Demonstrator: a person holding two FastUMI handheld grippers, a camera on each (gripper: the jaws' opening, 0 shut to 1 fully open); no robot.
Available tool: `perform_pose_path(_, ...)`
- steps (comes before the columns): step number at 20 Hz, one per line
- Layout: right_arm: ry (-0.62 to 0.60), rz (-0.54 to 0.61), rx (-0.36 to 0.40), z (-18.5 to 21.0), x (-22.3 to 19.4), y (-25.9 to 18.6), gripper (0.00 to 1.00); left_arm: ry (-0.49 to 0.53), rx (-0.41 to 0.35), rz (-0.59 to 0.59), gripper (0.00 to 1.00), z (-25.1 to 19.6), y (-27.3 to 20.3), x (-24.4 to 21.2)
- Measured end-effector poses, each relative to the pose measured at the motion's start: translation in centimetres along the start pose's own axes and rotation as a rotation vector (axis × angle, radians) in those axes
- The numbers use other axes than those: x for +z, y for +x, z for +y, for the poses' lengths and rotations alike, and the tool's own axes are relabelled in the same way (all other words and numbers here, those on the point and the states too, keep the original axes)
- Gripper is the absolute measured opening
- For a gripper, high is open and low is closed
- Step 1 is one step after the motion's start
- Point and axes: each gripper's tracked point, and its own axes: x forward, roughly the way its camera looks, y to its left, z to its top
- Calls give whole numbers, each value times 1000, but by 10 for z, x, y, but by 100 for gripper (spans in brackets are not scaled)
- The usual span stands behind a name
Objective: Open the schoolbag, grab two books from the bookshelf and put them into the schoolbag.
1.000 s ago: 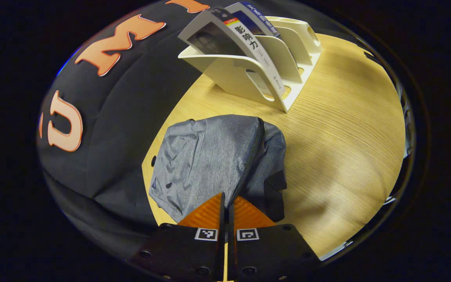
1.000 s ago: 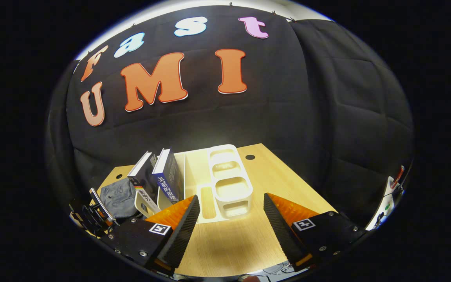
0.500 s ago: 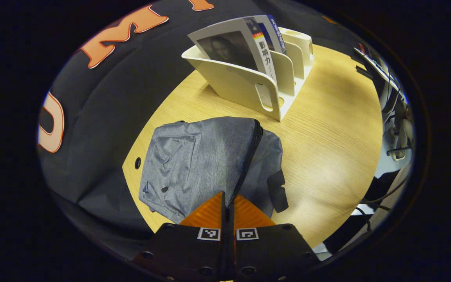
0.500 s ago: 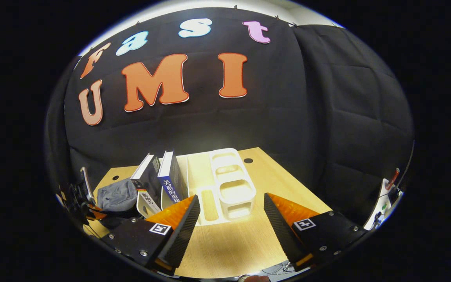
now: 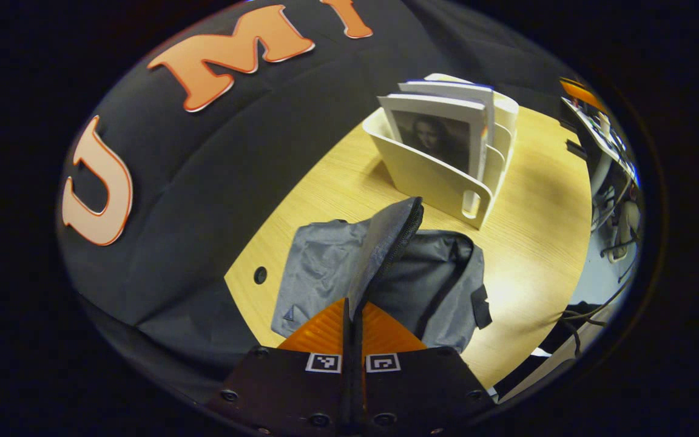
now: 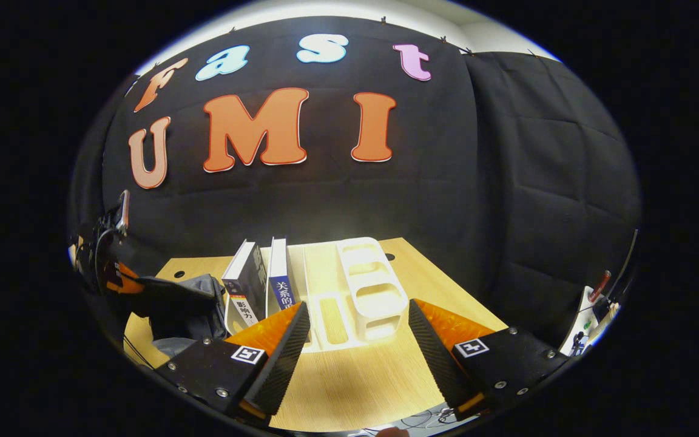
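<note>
Left gripper [image 5: 352, 309] pinches the schoolbag [image 5: 386, 273] flap, lifting it just in front of the bookshelf [image 5: 446, 176]. Two books [image 6: 264, 279] stand in that bookshelf. Right gripper [image 6: 358, 340] hangs spread wide, near the bookshelf.

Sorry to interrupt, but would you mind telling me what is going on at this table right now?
The left gripper is shut on the zipper edge of the grey fabric schoolbag, holding its flap up. The right gripper hovers open before the white plastic bookshelf, where two upright books wait.
</note>
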Motion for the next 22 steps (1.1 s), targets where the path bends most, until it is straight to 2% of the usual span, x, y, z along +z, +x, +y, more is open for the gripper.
perform_pose_path(4, -12, -3, 19, 9, 9, -4, 98, -7, 82, -25, 1, 55, -7, 24)
perform_pose_path(6, -23, 0, 22, 12, 13, -6, 98, -60, 99, -40, 0, 74, -10, 32)
perform_pose_path(9, -34, -1, 29, 21, 25, -11, 98, -127, 83, -64, 1, 82, -8, 40)
perform_pose_path(14, -64, 33, 121, 70, 66, -8, 98, -108, 30, -68, 1, 69, -2, 37)
perform_pose_path(16, -75, 82, 176, 95, 78, 1, 98, -85, 20, -71, 0, 65, 1, 37)
perform_pose_path(19, -7, 177, 323, 148, 99, 17, 98, -60, 24, -78, 1, 69, 3, 40)
perform_pose_path(20, 13, 235, 350, 164, 105, 31, 97, -51, 25, -86, 0, 71, 4, 40)
perform_pose_path(22, 7, 349, 338, 175, 103, 53, 98, -53, 16, -90, 1, 71, 6, 41)
